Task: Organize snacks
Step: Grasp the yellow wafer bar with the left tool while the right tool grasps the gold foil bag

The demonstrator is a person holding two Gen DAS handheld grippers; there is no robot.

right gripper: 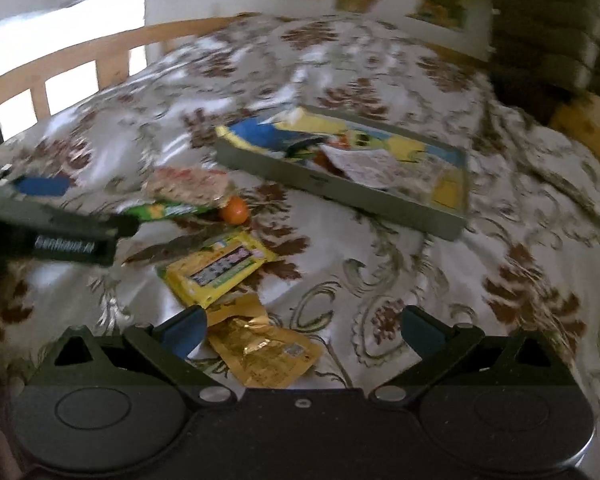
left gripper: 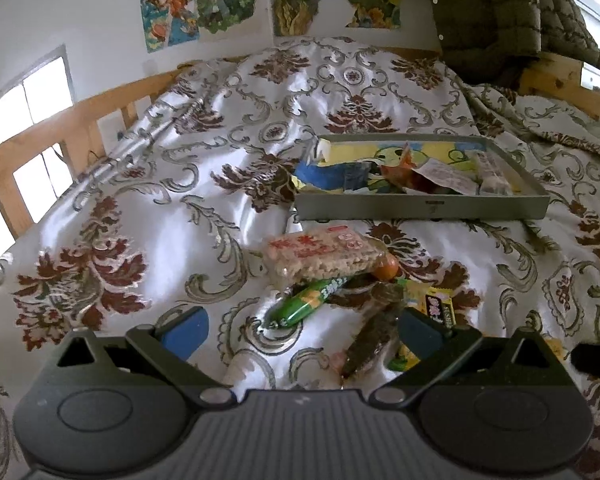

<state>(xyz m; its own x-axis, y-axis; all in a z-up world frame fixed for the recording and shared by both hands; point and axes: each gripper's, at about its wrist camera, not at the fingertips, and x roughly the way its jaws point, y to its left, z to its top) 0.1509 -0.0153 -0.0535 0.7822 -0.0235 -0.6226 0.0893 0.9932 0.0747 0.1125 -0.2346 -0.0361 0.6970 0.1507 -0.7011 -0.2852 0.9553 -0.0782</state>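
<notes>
A grey tray [left gripper: 420, 206] with a cartoon-printed floor lies on the bed and holds several snack packets; it shows in the right wrist view as the tray [right gripper: 340, 192]. Loose snacks lie in front of it: a clear pack of rice crackers [left gripper: 324, 256], a green tube pack [left gripper: 308, 302], a small orange ball [left gripper: 388, 268], a dark packet [left gripper: 370, 338] and a yellow packet [left gripper: 440, 306]. My left gripper [left gripper: 300, 330] is open just above the green and dark packs. My right gripper [right gripper: 302, 332] is open over a crumpled gold packet [right gripper: 264, 350], near the yellow packet [right gripper: 220, 270].
A floral satin bedspread [left gripper: 160, 216] covers the bed. A wooden rail [left gripper: 60, 124] runs along the left, and a dark green padded jacket [left gripper: 500, 12] hangs at the back right. The left gripper's body [right gripper: 48, 220] reaches in at the left of the right wrist view.
</notes>
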